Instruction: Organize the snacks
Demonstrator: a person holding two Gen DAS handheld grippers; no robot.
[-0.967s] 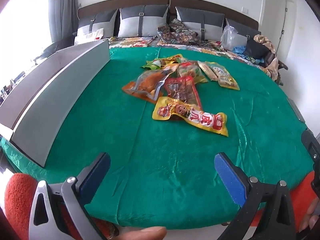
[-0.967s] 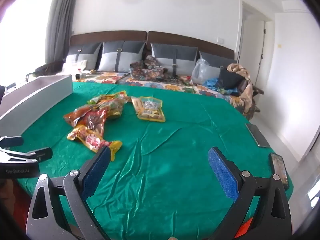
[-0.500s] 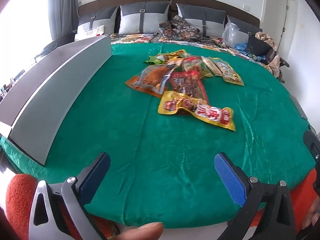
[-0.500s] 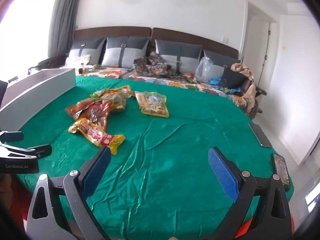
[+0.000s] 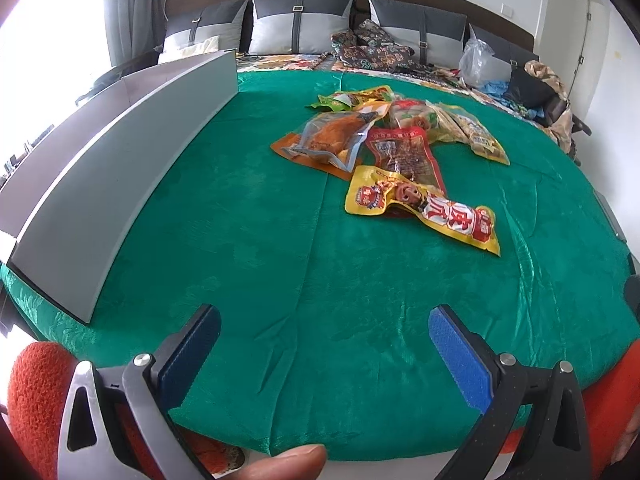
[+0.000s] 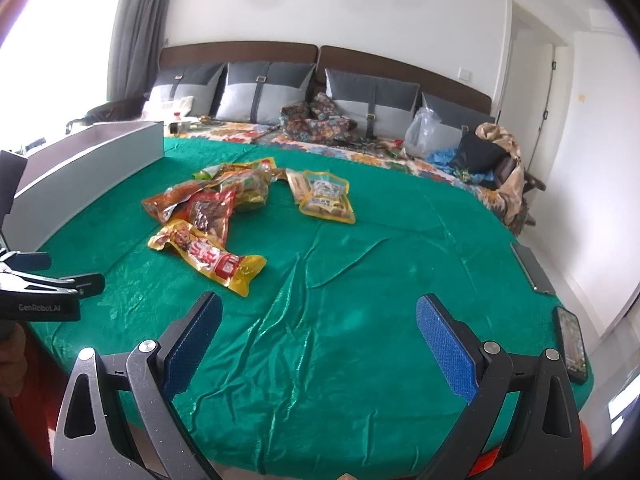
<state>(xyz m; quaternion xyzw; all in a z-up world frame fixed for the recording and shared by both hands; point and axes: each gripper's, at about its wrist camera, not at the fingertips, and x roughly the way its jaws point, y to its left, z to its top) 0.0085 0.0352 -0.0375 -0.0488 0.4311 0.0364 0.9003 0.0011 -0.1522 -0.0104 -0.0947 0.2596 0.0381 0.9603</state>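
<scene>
- The left tool [image 5: 324,332] sits at the bottom of the left wrist view with its two blue pads spread wide and nothing between them; it hangs over the near edge of the green cloth [image 5: 248,248].
- The right tool [image 6: 318,322] is likewise spread and empty at the bottom of the right wrist view, and the left tool shows at that frame's left edge.
- The snack packets [image 5: 396,132] lie in a loose overlapping heap in the upper centre of the left wrist view, well apart from both tools.
- The nearest one, a yellow packet [image 5: 424,208], lies flat with its long axis running from centre towards the lower right of that frame; its wider end points to the upper left and partly overlaps a red packet [image 5: 404,152].
- An orange packet [image 5: 332,136] lies to the left of the red one, angled towards the upper right.
- A long grey tray [image 5: 120,168] runs along the left side of the frame, its long axis going from lower left to upper centre; it is probably where the snacks go, though that is a guess.
- The step in hand appears to be the approach: no packet is held yet.
- The next move likely calls for reaching forward to the yellow packet and closing across its narrow width, taking care not to drag the red one beneath.
</scene>
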